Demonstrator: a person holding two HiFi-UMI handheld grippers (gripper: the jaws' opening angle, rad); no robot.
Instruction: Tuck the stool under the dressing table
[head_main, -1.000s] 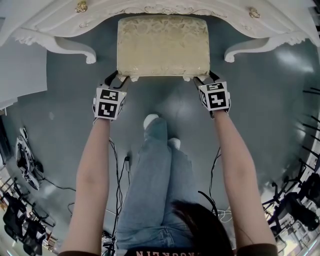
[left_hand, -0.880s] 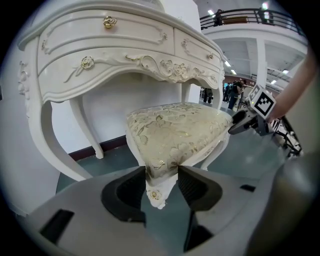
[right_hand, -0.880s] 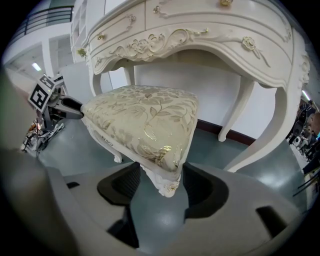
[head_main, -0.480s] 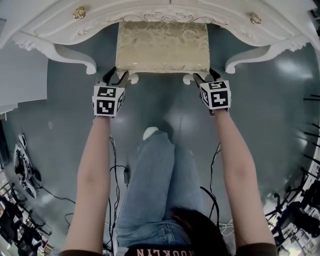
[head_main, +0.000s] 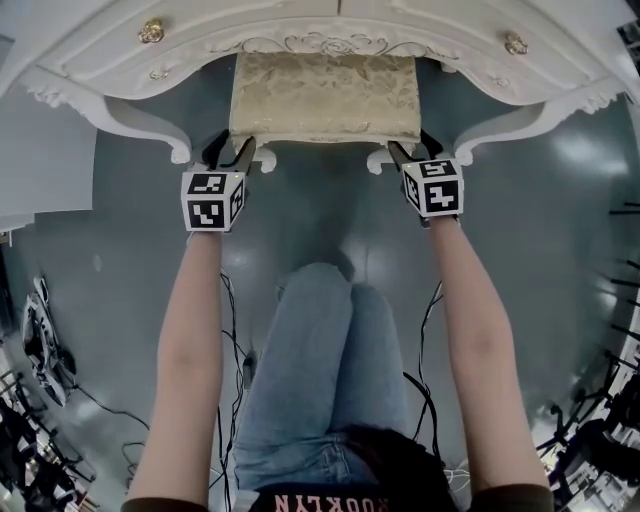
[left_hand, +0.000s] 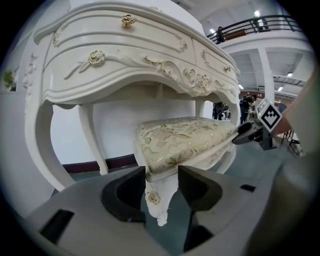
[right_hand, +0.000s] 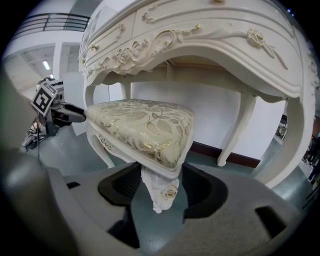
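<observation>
Cream brocade stool, head view: the stool (head_main: 325, 95) sits partly beneath the white dressing table's (head_main: 330, 20) front edge, between its two front legs.
Grippers, head view: left gripper (head_main: 228, 155) and right gripper (head_main: 408, 152) are at the stool's near corners, just in front of the dressing table.
Left gripper view: jaws clamped on the stool's near-left carved leg; dressing table above and behind.
Right gripper view: jaws clamped on the stool's near-right carved leg with its gold rosette; dressing table overhead.
</observation>
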